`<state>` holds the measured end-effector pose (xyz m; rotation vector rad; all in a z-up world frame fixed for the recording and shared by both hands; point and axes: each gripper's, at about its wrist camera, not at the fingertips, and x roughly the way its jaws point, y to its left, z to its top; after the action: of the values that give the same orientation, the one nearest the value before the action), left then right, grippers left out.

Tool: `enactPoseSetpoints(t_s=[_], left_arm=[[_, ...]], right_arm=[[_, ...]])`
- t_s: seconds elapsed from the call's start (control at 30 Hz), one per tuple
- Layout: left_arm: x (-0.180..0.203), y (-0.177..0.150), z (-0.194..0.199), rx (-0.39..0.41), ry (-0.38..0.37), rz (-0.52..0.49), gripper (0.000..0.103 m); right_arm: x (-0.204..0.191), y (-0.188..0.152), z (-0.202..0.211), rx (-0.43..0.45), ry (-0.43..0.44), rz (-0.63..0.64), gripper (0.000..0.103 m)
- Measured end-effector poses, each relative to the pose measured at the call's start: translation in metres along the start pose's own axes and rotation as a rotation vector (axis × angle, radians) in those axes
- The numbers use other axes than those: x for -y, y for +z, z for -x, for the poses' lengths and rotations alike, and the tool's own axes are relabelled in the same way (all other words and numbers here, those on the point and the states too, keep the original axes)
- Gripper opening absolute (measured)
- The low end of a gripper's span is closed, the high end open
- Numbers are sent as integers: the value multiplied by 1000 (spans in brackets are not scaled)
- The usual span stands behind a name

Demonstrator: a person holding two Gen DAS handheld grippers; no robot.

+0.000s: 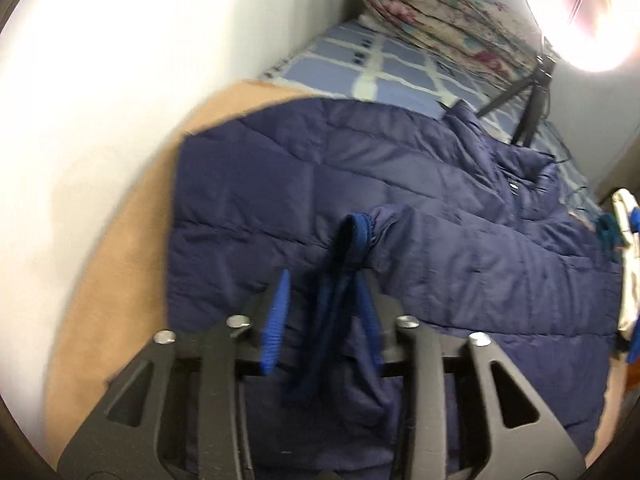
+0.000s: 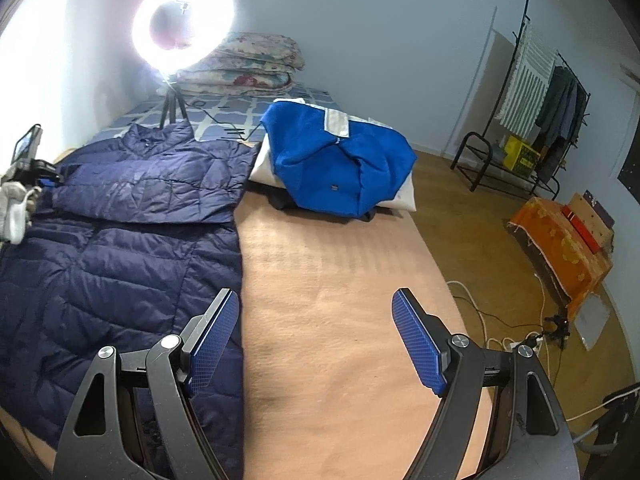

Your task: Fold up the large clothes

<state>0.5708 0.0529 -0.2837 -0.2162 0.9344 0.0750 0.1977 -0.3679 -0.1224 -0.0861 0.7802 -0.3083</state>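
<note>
Lying flat on the tan bed cover (image 2: 340,320), the navy puffer jacket (image 2: 120,248) is running lengthwise away from your tongs, hem nearest you and collar at the far end toward the ring light (image 2: 184,12). One sleeve (image 1: 460,248) is lying folded across the body, and its ribbed cuff (image 1: 352,236) is sitting just ahead of your left gripper (image 1: 324,292). That gripper is the nearer one: its blue pads (image 1: 276,320) are standing partly apart with the dark cuff fabric hanging between them, and whether they are pinching it or merely straddling it cannot be told. Your right gripper (image 2: 316,340) is hovering wide open and holding nothing, its left finger over the jacket's side edge, its right finger over bare cover. Judged from this layout, the coming fold is turning on that side edge, which is lying to the left of the right tongs. Beyond the jacket, a bright blue garment (image 2: 340,160) is resting apart on a white pillow (image 2: 400,196), with folded quilts (image 2: 248,64) farther back.
</note>
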Motion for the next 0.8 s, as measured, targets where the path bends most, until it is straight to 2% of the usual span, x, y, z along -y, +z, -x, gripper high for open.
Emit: enactPoseSetpoints(t_s=[0.17,0.37,0.47,0.57,0.7,0.8], left_arm=[[-10,2,33,48,8,-44,36],[-26,-7,110,120,-71,-67,37],[-38,-20,156,138,-126,-92,48],[-50,-41,208,173,-144,-143,52],[-69,-83,279,198,-177,-197,69],[-84,-121,317,201,-159,-233,71]], right_arm=[[-5,3,5,17,18,3,79],[0,1,16,57,65,-30,79],[0,-3,17,77,89,-23,79],[-2,-9,19,111,116,1,79],[-2,-17,17,125,207,0,79],[1,-25,10,98,254,-9,79]])
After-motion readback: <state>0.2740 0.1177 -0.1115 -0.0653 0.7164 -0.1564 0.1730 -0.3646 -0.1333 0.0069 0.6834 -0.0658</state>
